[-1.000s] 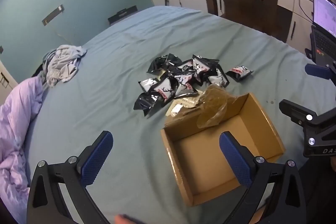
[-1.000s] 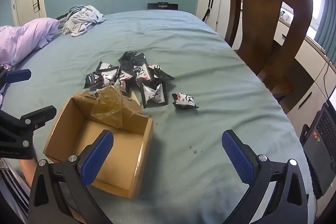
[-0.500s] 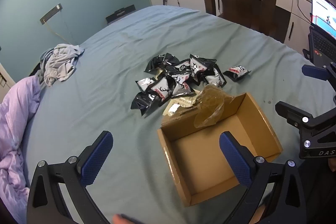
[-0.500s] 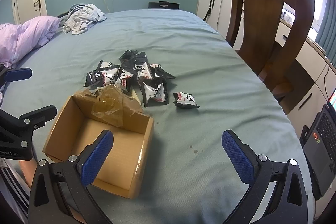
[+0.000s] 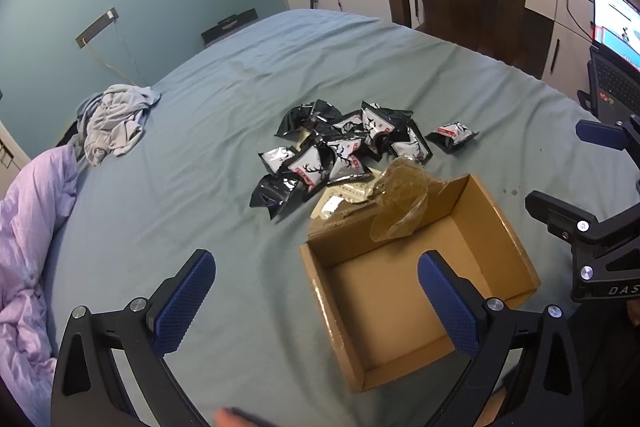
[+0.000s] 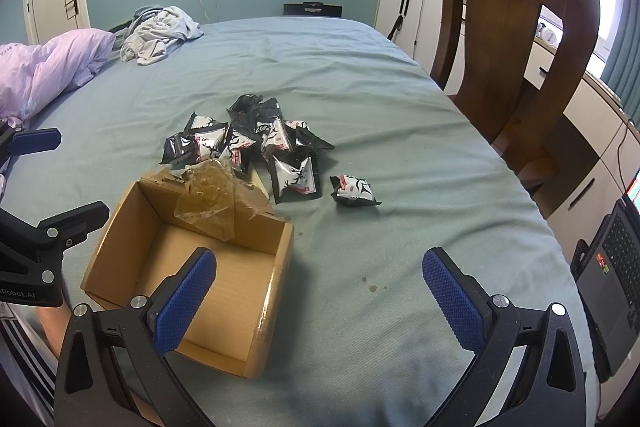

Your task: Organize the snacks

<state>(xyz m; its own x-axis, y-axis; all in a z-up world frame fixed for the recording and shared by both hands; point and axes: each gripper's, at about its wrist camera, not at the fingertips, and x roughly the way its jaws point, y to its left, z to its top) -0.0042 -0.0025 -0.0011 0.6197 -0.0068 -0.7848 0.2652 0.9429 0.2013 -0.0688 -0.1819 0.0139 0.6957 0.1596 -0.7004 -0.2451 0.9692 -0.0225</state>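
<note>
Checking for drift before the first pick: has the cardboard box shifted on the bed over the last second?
No. The cardboard box keeps the same spot beside the pile of snack packets in the right wrist view; the slight shift in both views looks like camera motion.

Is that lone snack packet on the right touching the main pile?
Apart. The right wrist view shows bare blue sheet between the lone packet and the nearest packet of the pile.

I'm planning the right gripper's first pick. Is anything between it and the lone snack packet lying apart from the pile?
Nothing visible. The right gripper is open over bare sheet, and the lone packet lies ahead, clear of the pile and the cardboard box.
</note>
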